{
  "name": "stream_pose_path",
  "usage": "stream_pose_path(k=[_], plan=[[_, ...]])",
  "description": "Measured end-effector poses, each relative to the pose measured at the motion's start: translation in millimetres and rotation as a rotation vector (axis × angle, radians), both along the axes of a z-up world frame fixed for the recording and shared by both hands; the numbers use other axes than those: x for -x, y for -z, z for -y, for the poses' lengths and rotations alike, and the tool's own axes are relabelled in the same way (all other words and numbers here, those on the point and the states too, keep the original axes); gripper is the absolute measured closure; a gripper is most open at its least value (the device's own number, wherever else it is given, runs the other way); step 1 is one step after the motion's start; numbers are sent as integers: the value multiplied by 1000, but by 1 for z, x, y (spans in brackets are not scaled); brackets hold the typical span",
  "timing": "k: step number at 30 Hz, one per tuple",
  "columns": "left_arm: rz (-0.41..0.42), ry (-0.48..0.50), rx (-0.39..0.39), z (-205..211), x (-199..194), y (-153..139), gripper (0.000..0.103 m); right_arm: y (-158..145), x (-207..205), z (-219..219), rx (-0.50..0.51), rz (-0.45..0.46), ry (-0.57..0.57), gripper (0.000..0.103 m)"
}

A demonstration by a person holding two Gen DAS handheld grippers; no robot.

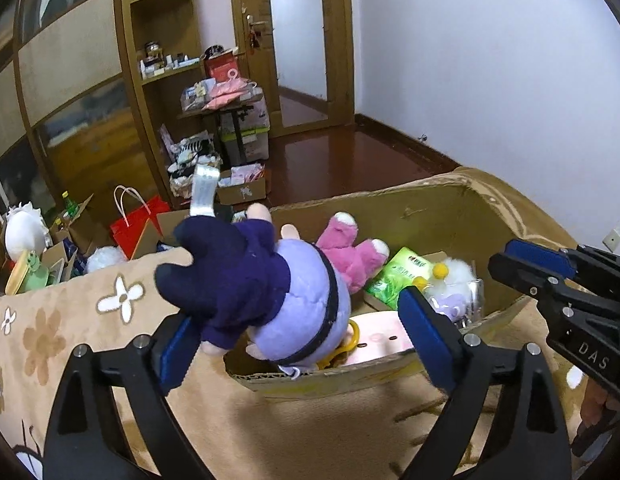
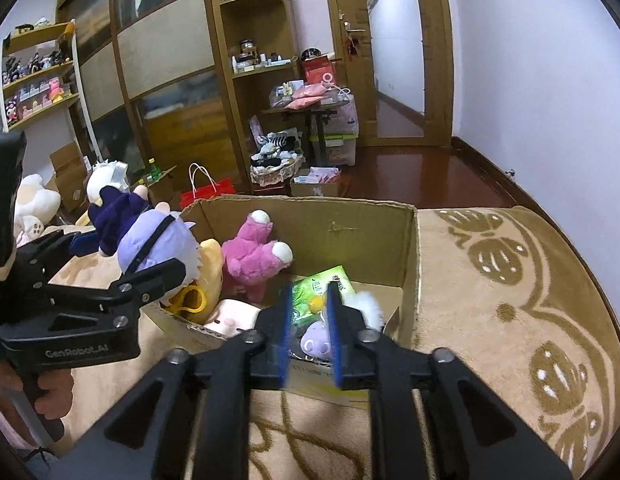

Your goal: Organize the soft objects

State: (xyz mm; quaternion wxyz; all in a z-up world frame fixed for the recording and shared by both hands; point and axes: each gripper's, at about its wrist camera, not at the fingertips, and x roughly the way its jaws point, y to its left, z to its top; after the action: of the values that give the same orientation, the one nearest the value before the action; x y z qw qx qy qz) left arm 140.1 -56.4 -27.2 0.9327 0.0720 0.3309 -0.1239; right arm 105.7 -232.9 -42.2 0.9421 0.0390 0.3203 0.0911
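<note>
A purple-haired plush doll in dark blue clothes (image 1: 270, 292) lies head-down on the near left rim of the open cardboard box (image 1: 441, 208), between the fingers of my left gripper (image 1: 298, 340), which is open wide around it. The box also holds a pink plush (image 1: 351, 254), a green tissue pack (image 1: 401, 276), a white fluffy toy (image 1: 455, 276) and a pale pink plush (image 1: 377, 338). My right gripper (image 2: 311, 332) hovers empty over the box's near edge (image 2: 321, 390), jaws a narrow gap apart. In the right wrist view the doll (image 2: 150, 240) sits at the box's left corner.
The box stands on a beige patterned blanket (image 2: 509, 300). Beyond are a red paper bag (image 1: 136, 226), small cardboard boxes (image 1: 242, 190), a wooden shelf unit (image 1: 158, 60), a cluttered small table (image 1: 226, 104) and a doorway (image 1: 298, 40).
</note>
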Motion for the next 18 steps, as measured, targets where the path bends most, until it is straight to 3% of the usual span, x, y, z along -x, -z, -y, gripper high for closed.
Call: stream_pose_path(k=[6,9,18], plan=[[38,-8,-5,-2,10,-11,6,-9,9,4,-8,22,21,71],[66,-9,4,-5,17,-18,6,-15,14,4,-14,35,30,57],[121,-45,44,-21,36,-40,5,-30,29,5,-10,64,49,50]])
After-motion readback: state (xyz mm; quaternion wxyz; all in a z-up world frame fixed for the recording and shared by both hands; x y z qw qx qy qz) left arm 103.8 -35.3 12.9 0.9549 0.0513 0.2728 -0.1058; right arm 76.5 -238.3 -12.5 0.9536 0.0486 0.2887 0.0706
